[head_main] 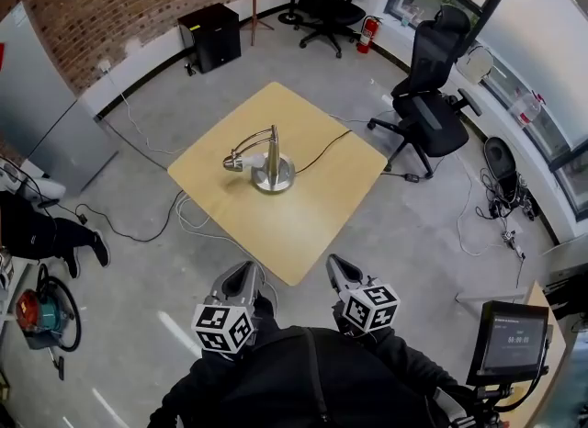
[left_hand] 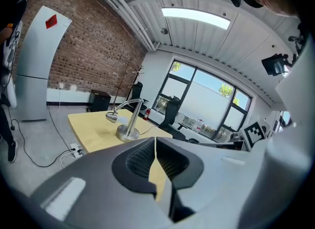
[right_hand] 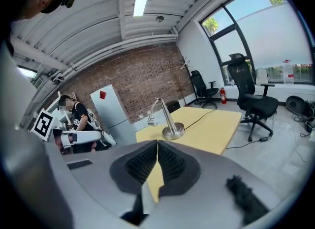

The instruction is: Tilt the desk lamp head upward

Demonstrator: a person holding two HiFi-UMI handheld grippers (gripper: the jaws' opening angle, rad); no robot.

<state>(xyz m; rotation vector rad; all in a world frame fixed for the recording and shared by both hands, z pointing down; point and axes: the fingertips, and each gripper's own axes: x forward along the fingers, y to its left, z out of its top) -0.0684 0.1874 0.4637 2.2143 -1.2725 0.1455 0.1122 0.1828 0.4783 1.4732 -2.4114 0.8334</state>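
A silver desk lamp (head_main: 268,163) stands on a round base near the middle of the light wooden table (head_main: 312,215). Its curved arm bends left and its head (head_main: 233,162) points down to the left. The lamp (left_hand: 128,120) also shows far ahead in the left gripper view, and the lamp (right_hand: 166,120) in the right gripper view. My left gripper (head_main: 246,275) is shut and empty, short of the table's near corner. My right gripper (head_main: 337,267) is shut and empty too, beside that corner. Both are far from the lamp.
A black cable (head_main: 331,146) runs from the lamp off the table's right edge. Office chairs (head_main: 430,95) stand right and behind. A person (head_main: 41,229) sits on the floor at left beside a red vacuum (head_main: 37,311). A monitor (head_main: 510,342) is at lower right.
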